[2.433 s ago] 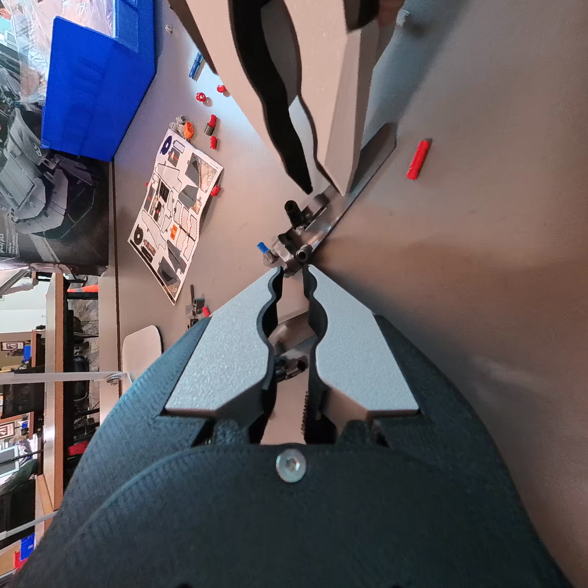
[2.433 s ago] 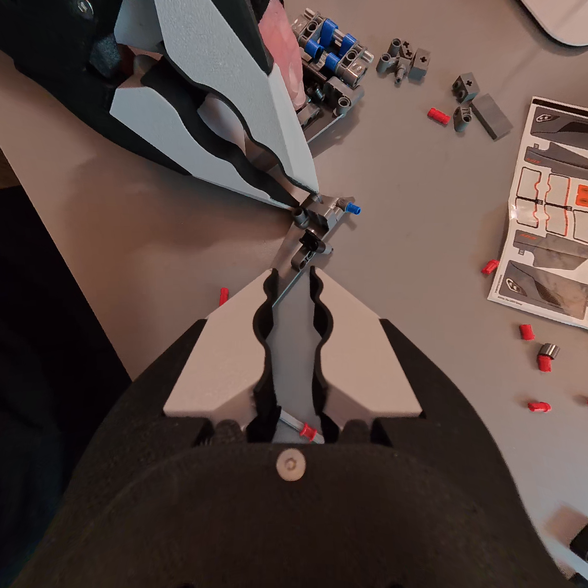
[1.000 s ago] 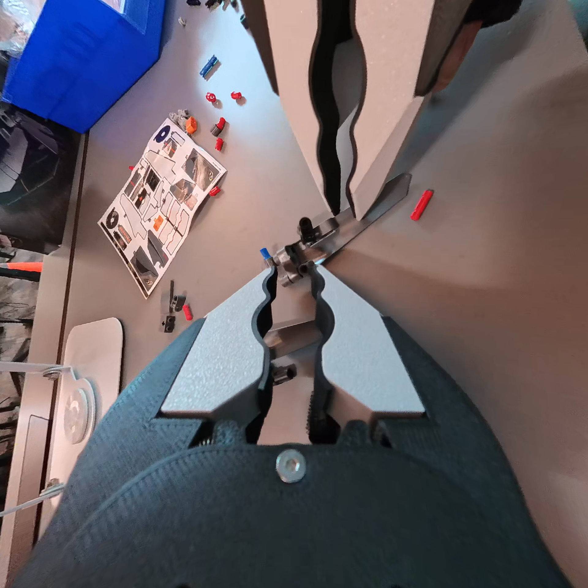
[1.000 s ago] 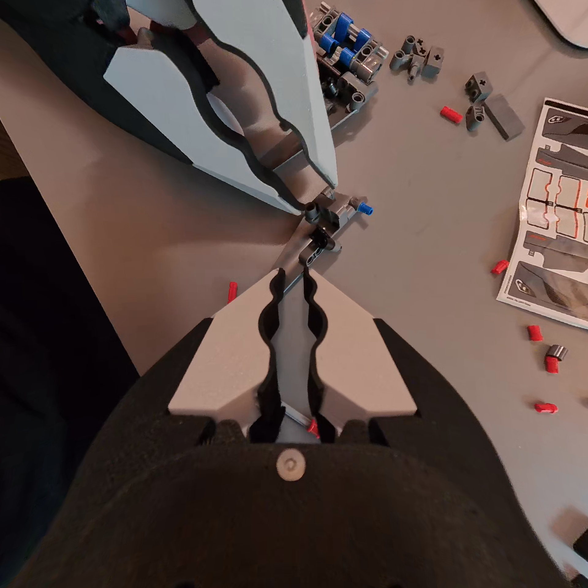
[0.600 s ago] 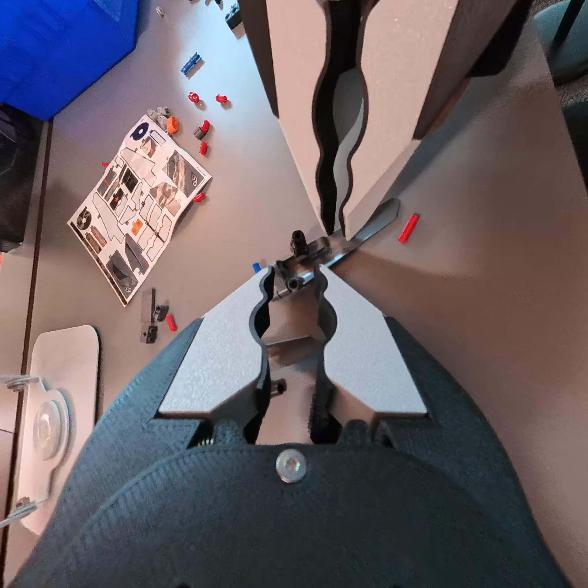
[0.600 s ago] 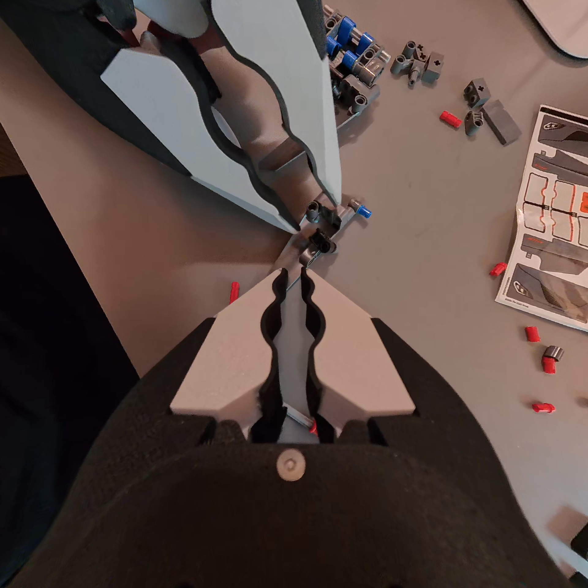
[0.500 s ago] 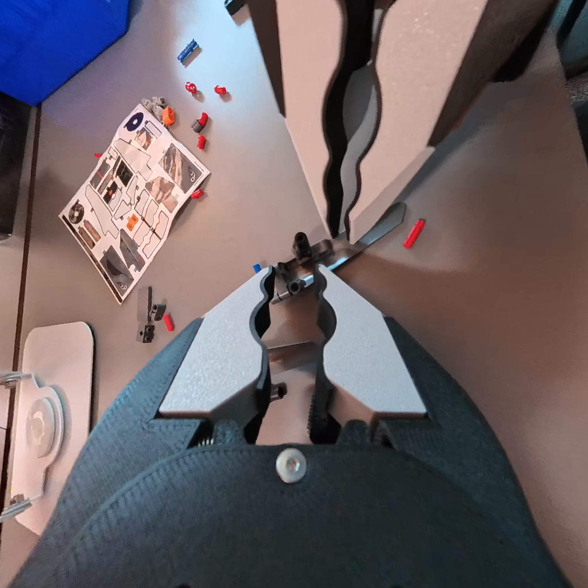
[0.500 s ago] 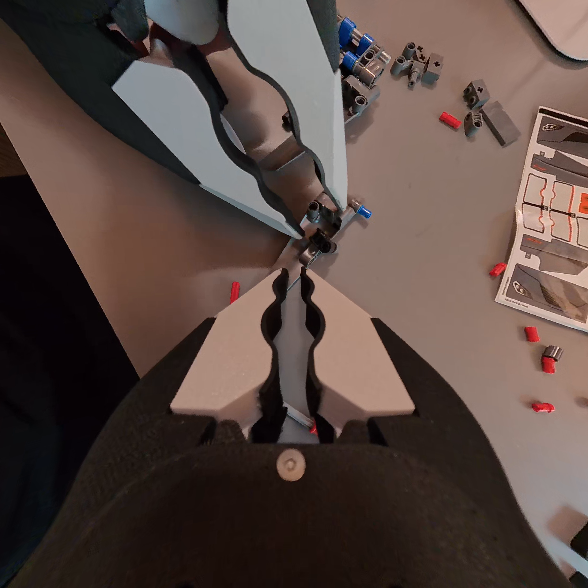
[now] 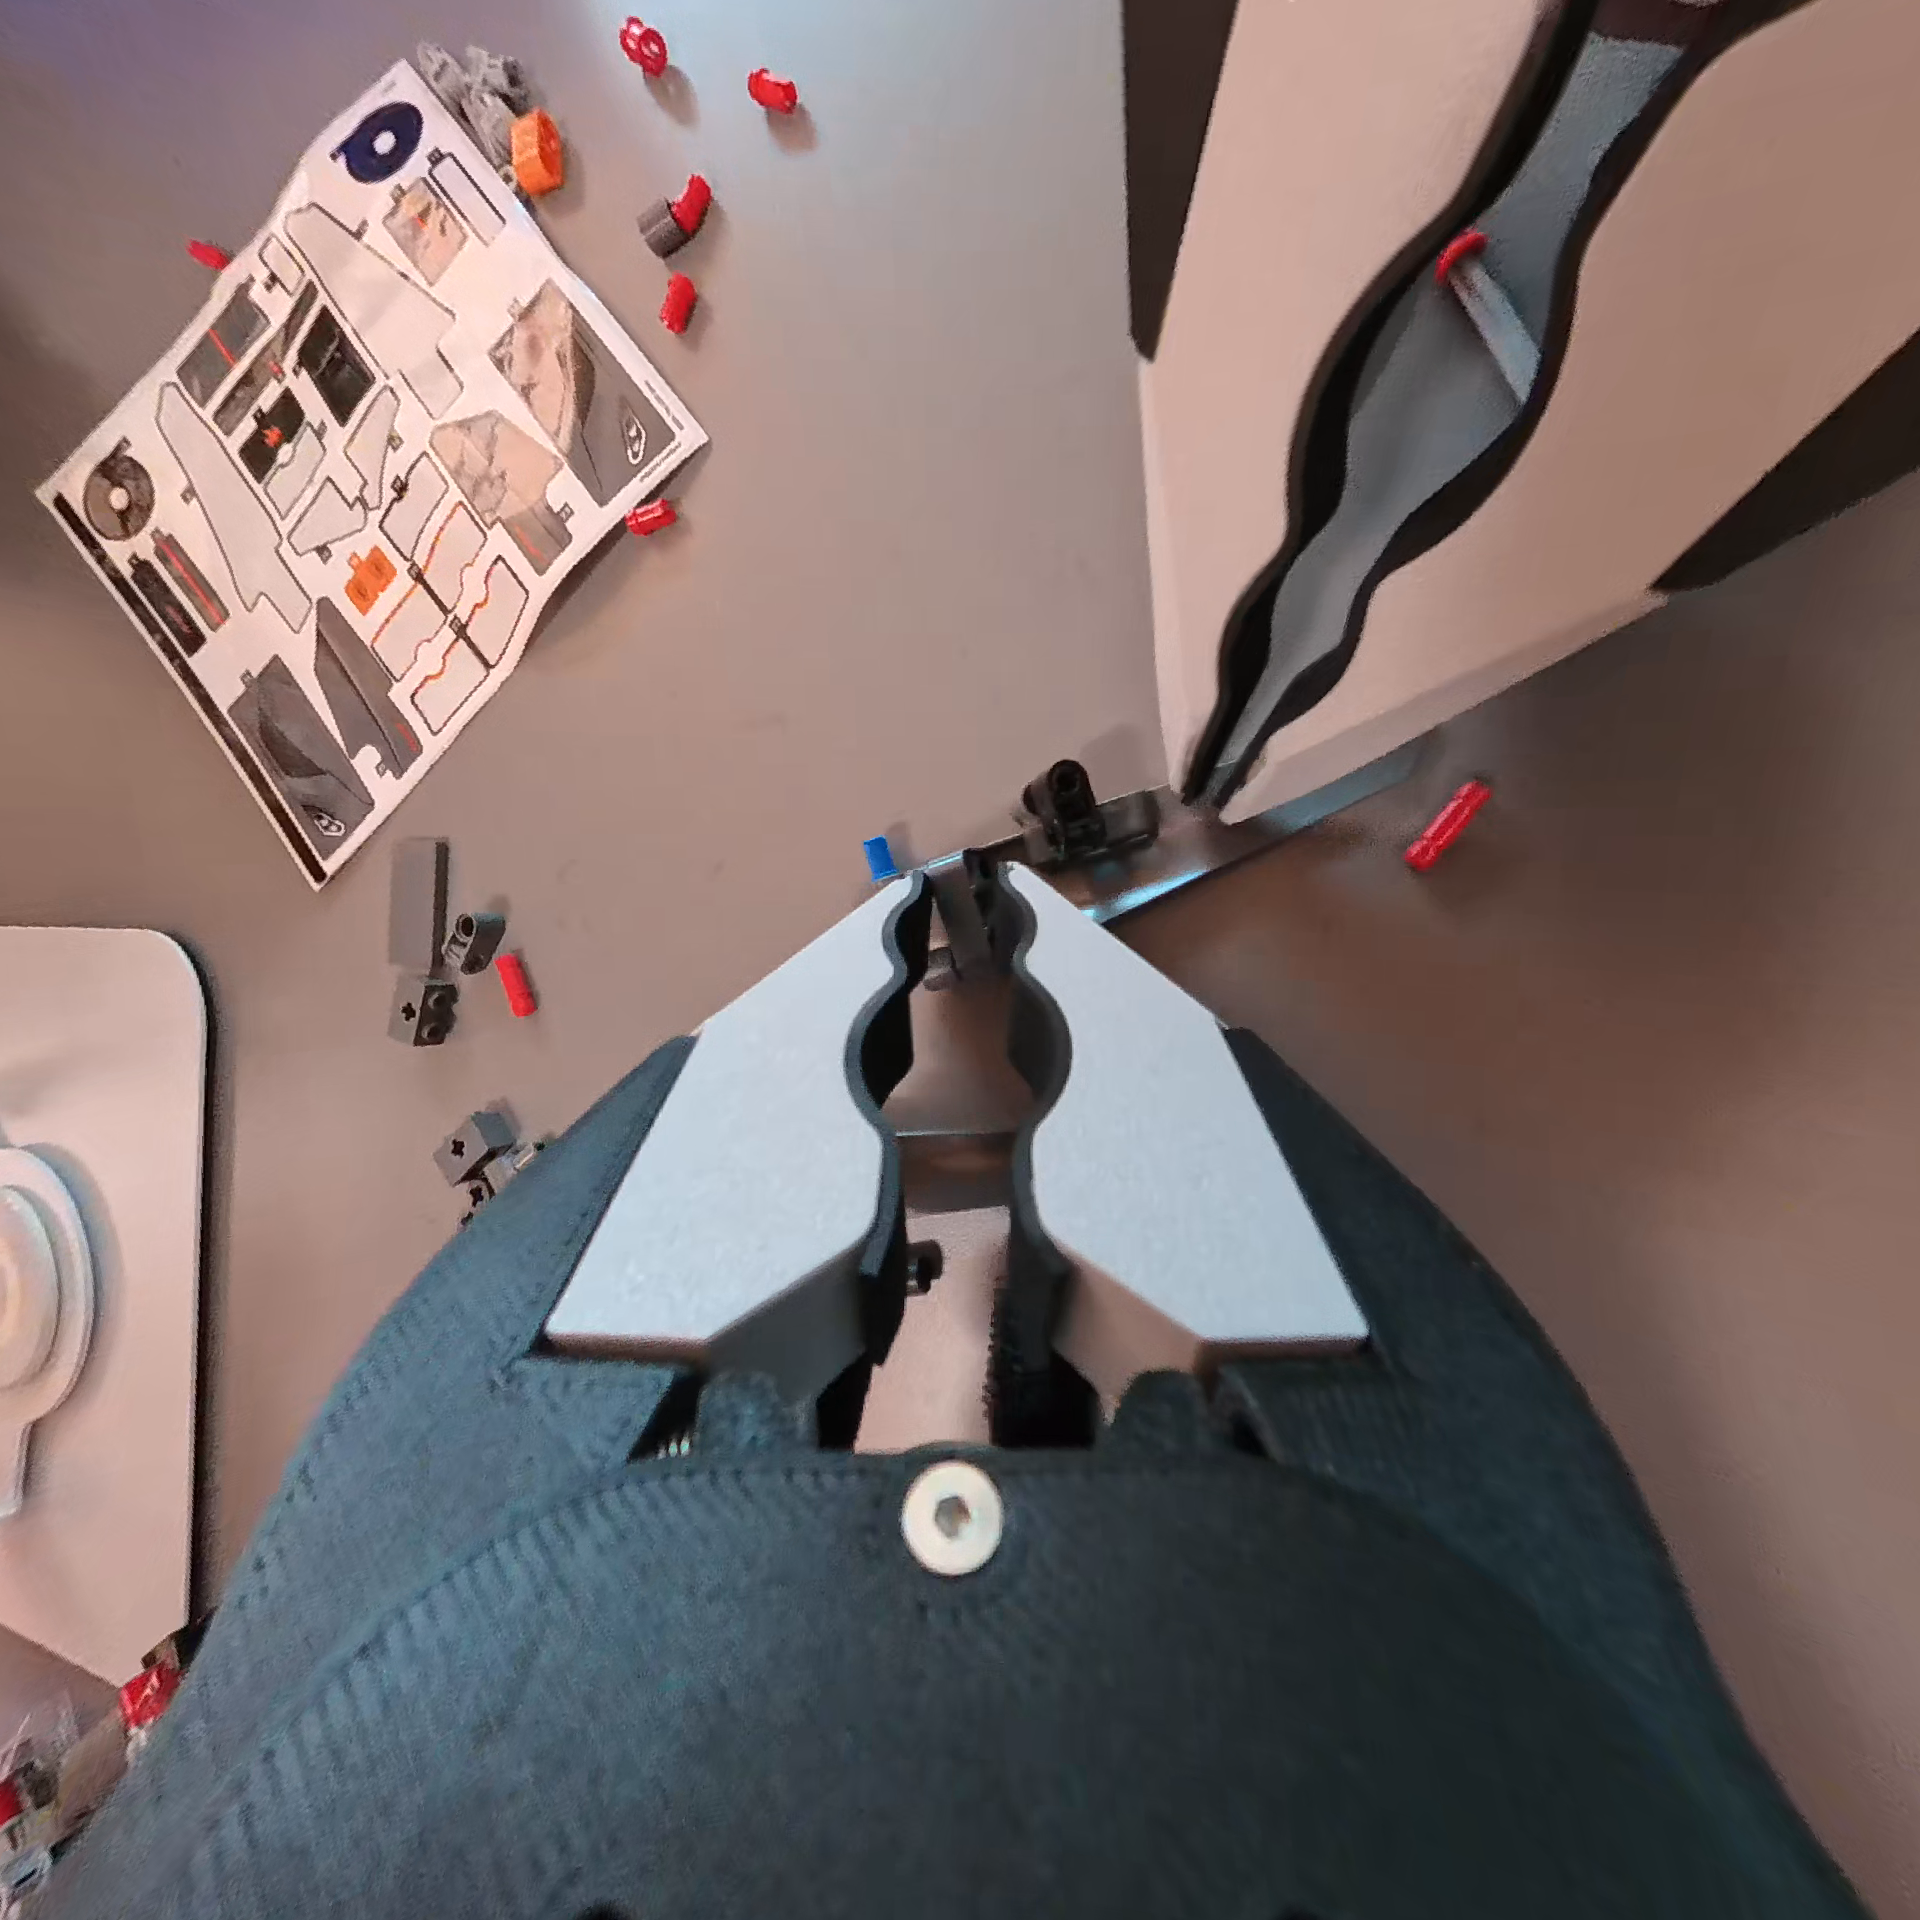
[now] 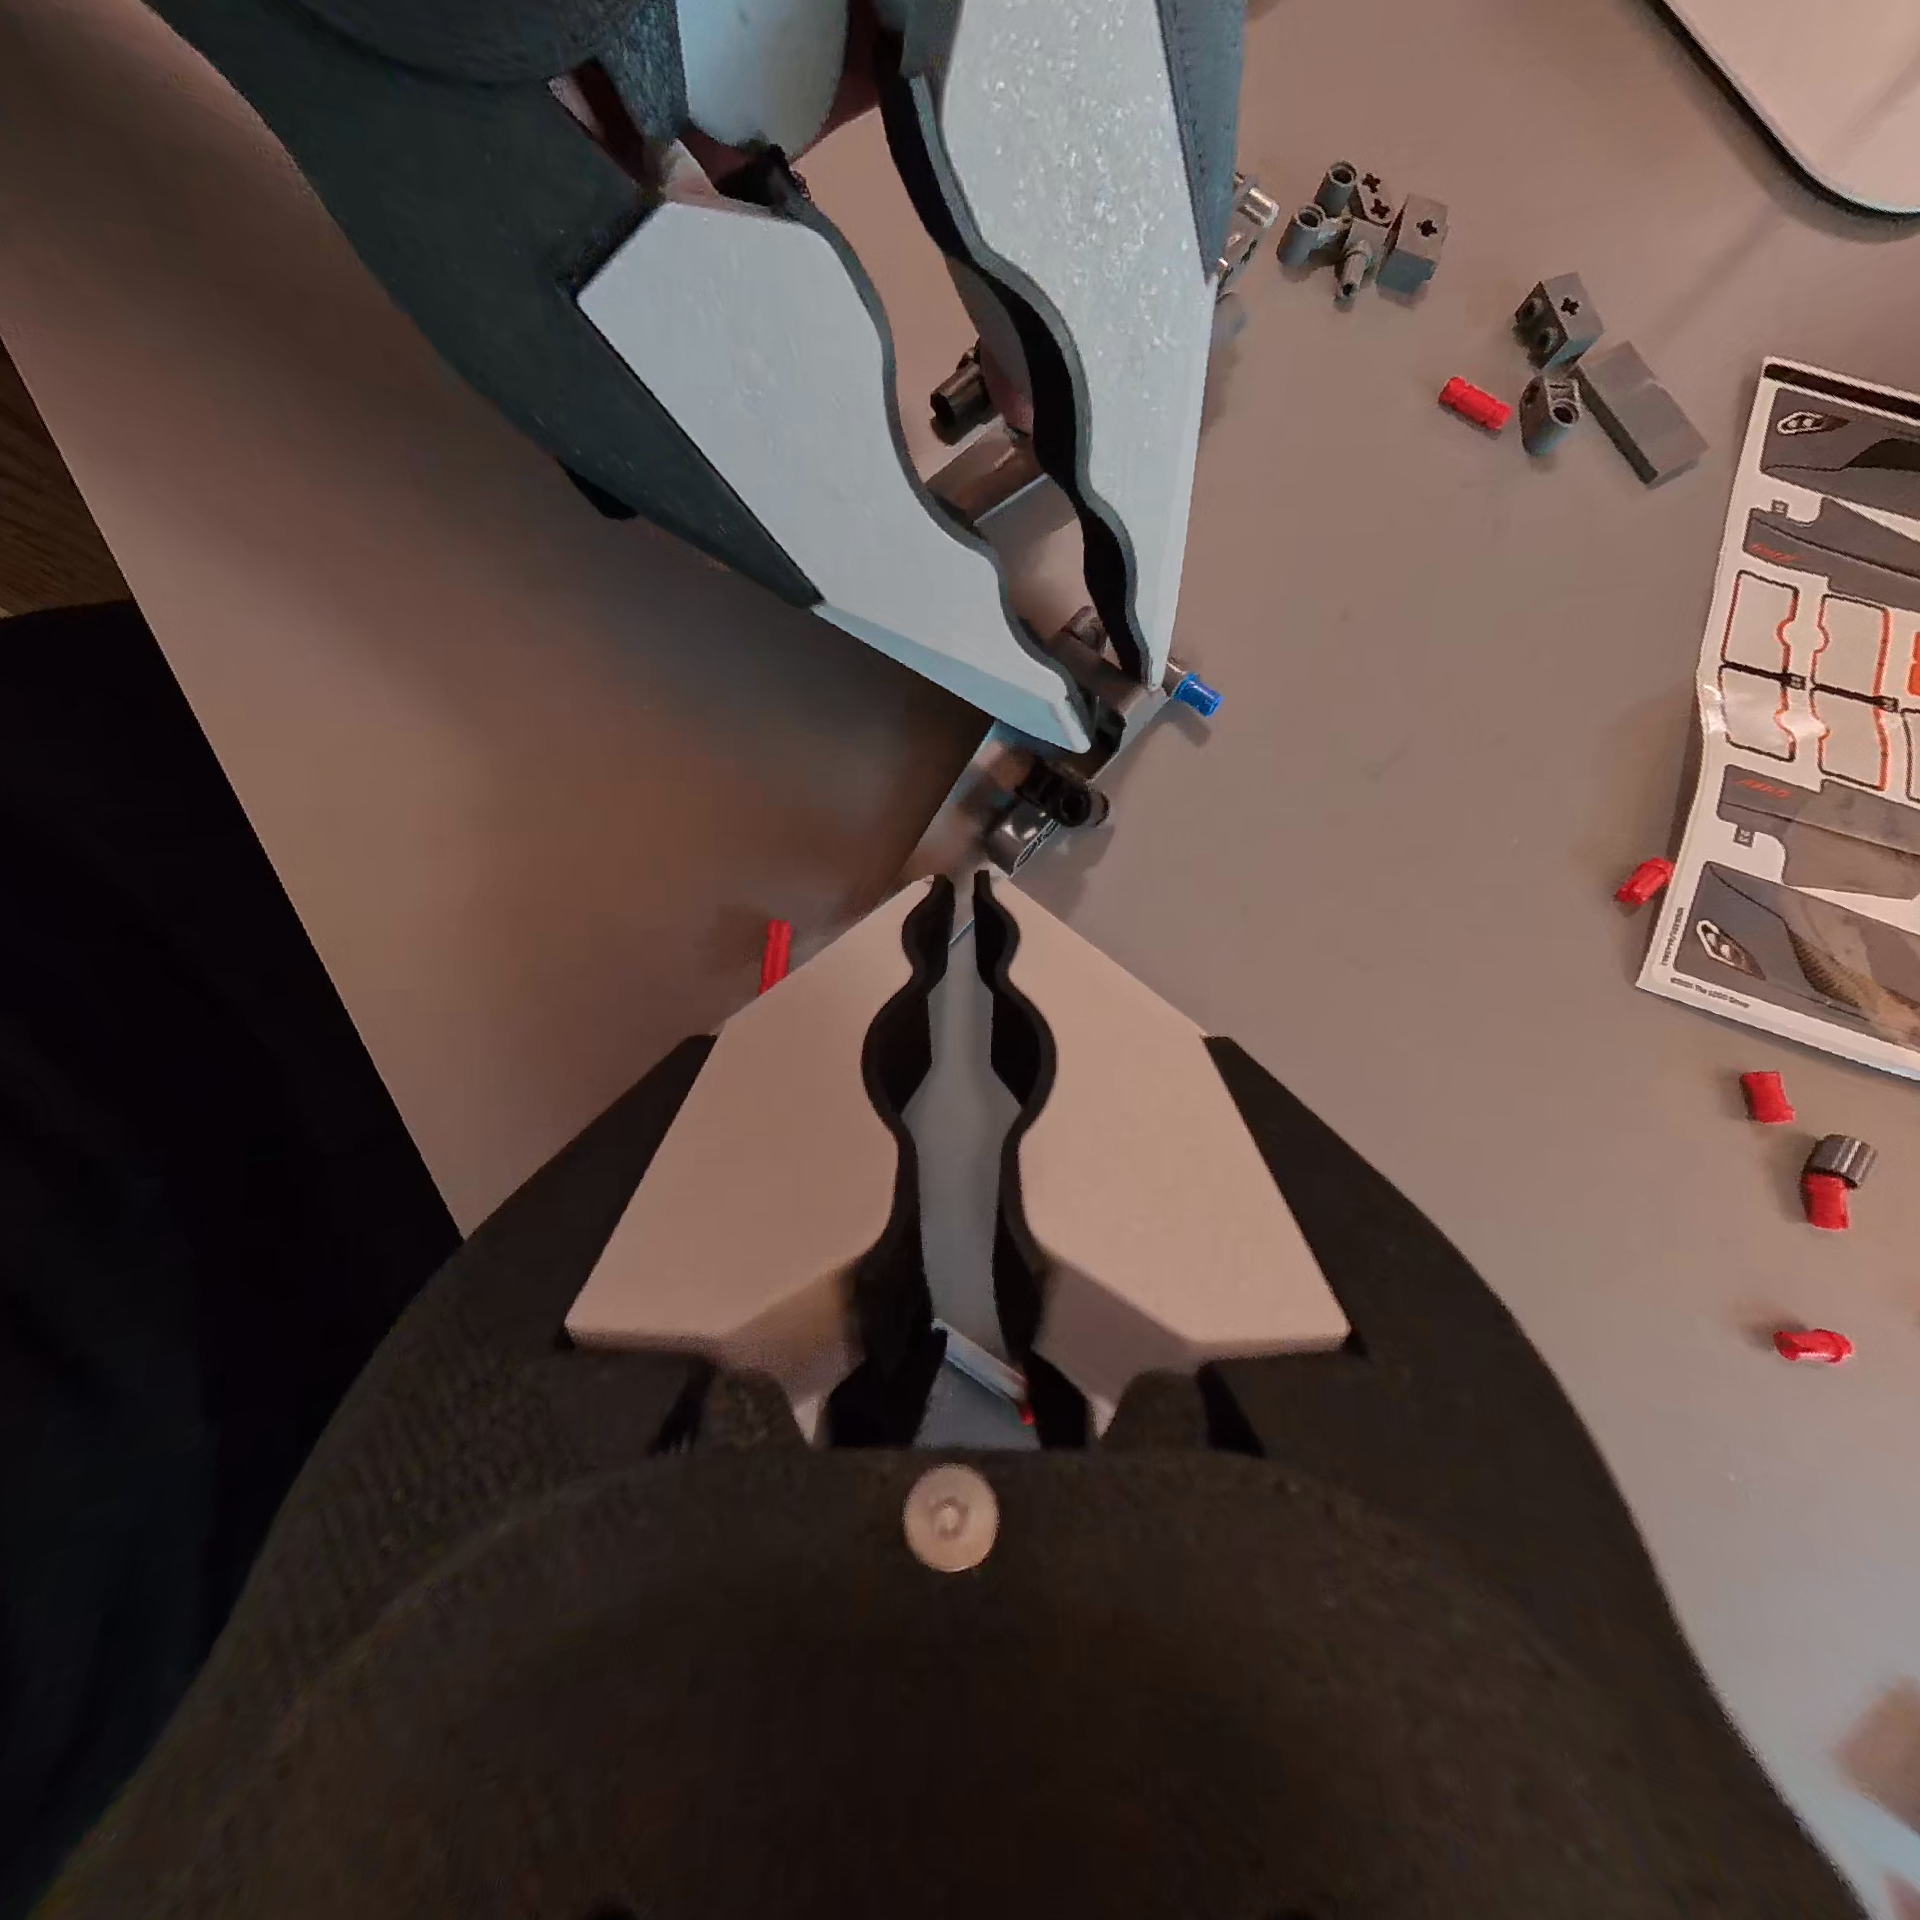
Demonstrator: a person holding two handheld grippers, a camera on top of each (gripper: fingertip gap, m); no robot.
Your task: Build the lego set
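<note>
Grey table (image 9: 935,540) (image 10: 1455,831); white rounded-corner pad (image 9: 94,1039) at its edge, holding round white disc (image 9: 31,1278).

The small dark-grey Lego assembly with black pins and a blue pin tip (image 10: 1049,790) is held over the grey table (image 10: 1403,935). Around it on the table lie loose red pins (image 9: 1446,824), grey connector bricks (image 10: 1361,223) and the printed sticker sheet (image 9: 353,447).

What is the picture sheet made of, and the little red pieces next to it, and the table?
The sheet looks like glossy paper, probably stickers: it is thin, lies nearly flat, and its edge curls up a little in the right wrist view. The little red pieces look like hard, smooth plastic, each with moulded shapes and a slight shine. The table looks smooth and matte grey, maybe laminate; the pictures cannot settle that.
</note>
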